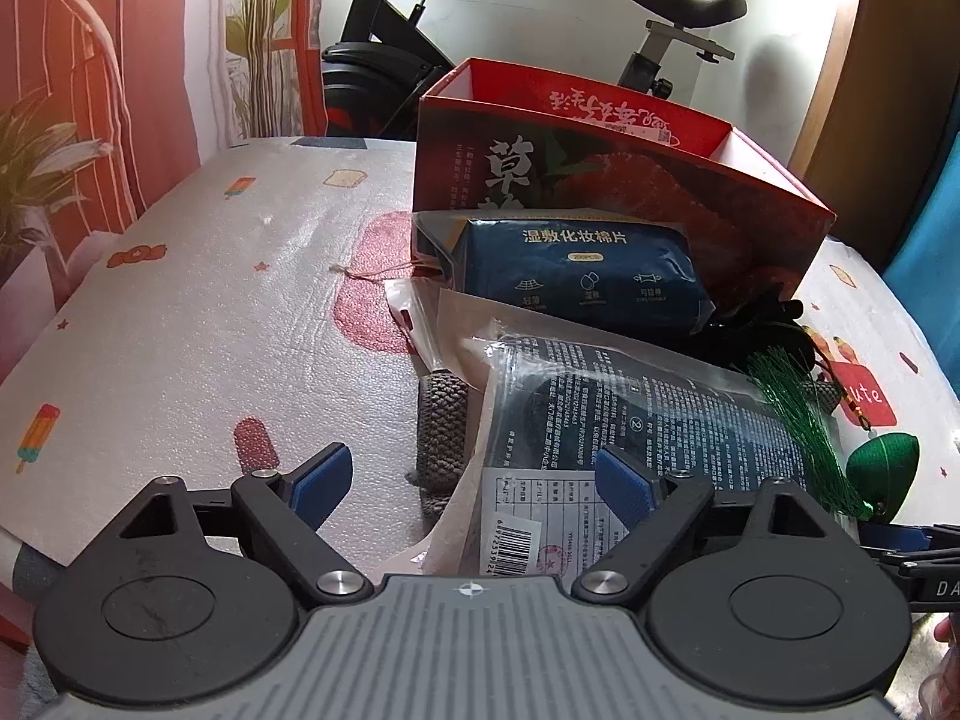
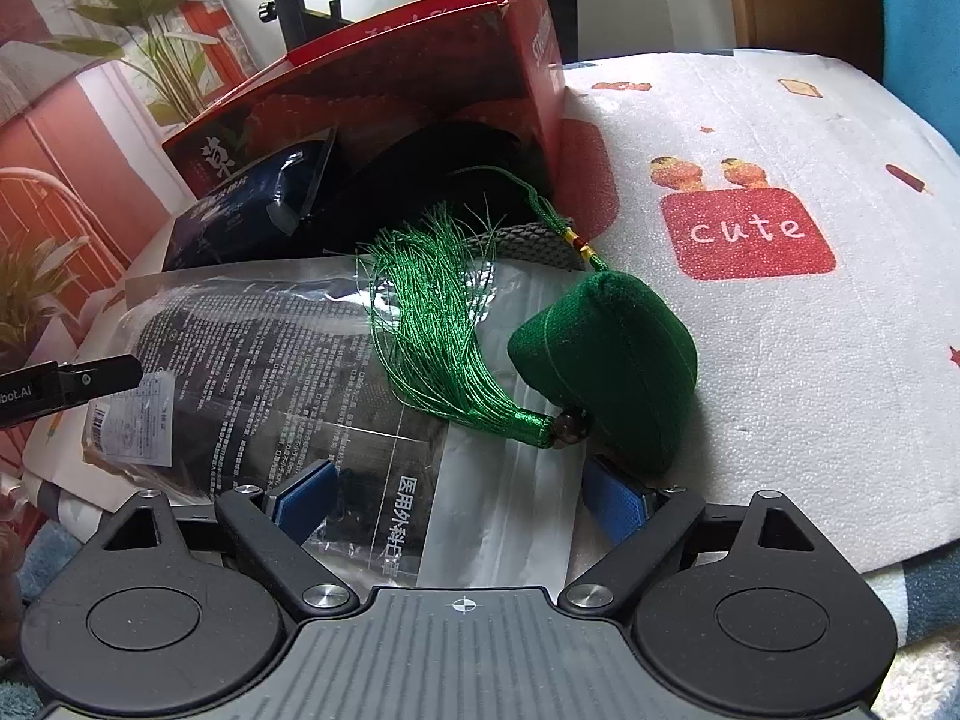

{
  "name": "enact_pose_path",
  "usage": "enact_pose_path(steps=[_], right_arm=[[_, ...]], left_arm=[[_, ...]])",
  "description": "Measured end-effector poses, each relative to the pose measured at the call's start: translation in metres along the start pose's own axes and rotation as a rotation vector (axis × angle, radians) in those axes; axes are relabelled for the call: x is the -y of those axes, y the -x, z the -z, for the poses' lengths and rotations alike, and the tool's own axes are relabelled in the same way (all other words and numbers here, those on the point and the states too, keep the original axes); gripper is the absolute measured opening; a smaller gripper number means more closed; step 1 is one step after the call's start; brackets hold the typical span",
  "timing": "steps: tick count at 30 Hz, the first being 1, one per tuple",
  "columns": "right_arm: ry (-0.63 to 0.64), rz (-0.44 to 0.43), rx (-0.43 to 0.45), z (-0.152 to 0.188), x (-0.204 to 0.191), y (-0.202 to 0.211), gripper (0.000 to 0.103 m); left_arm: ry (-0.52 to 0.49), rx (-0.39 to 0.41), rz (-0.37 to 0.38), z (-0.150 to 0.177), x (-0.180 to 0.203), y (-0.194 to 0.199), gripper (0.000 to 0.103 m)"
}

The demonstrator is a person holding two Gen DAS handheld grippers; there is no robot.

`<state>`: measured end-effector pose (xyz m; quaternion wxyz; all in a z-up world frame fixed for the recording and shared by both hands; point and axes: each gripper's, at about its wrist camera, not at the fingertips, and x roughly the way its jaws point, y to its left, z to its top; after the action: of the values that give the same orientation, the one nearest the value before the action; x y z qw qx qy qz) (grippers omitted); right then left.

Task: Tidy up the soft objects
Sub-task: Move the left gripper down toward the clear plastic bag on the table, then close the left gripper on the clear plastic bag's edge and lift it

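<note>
- Both grippers stand released: the left gripper [image 1: 474,480] hovers over the near edge of the clear mask packet [image 1: 636,420], and the right gripper [image 2: 459,492] hangs just short of the green sachet [image 2: 606,354]; neither grasps anything.
- The soft items lie heaped on the table [image 1: 198,300] in front of the open red box [image 1: 600,180], with the blue cotton-pad pack [image 1: 576,276] leaning against its wall.
- We judge the step to be the first pick. We take the sachet by its padded body, not its tassel [image 2: 438,324], whose strands would slip.
- We pinch the packet at its edge, lift clear, then lower into the box.
</note>
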<state>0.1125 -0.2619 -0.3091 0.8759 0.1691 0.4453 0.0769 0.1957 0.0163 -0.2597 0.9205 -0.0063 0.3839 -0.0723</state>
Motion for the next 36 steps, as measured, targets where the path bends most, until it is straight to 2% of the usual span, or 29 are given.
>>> enact_pose_path(steps=[8,17,22,27,31,33,36], right_arm=[[0.011,-0.036,-0.009,-0.013,0.000,-0.012,0.096],[0.049,-0.048,-0.003,-0.018,-0.007,-0.020,0.096],[0.076,-0.057,0.010,-0.023,-0.011,-0.027,0.096],[0.075,-0.067,0.018,-0.024,-0.009,-0.029,0.096],[0.061,-0.065,0.024,-0.021,-0.007,-0.026,0.095],[0.063,-0.065,0.023,-0.019,-0.007,-0.025,0.095],[0.065,-0.082,0.015,-0.019,-0.009,-0.025,0.095]], left_arm=[[0.041,-0.046,0.089,-0.001,-0.004,-0.013,0.089],[0.041,-0.079,0.160,0.005,-0.002,-0.014,0.087],[0.025,-0.101,0.171,0.005,-0.001,-0.013,0.087],[0.035,-0.082,0.147,-0.005,-0.008,-0.013,0.086],[-0.017,-0.078,0.141,-0.013,-0.003,-0.021,0.083],[-0.004,-0.088,0.154,-0.013,-0.003,-0.025,0.079],[0.017,-0.116,0.199,-0.011,-0.002,-0.029,0.077]])
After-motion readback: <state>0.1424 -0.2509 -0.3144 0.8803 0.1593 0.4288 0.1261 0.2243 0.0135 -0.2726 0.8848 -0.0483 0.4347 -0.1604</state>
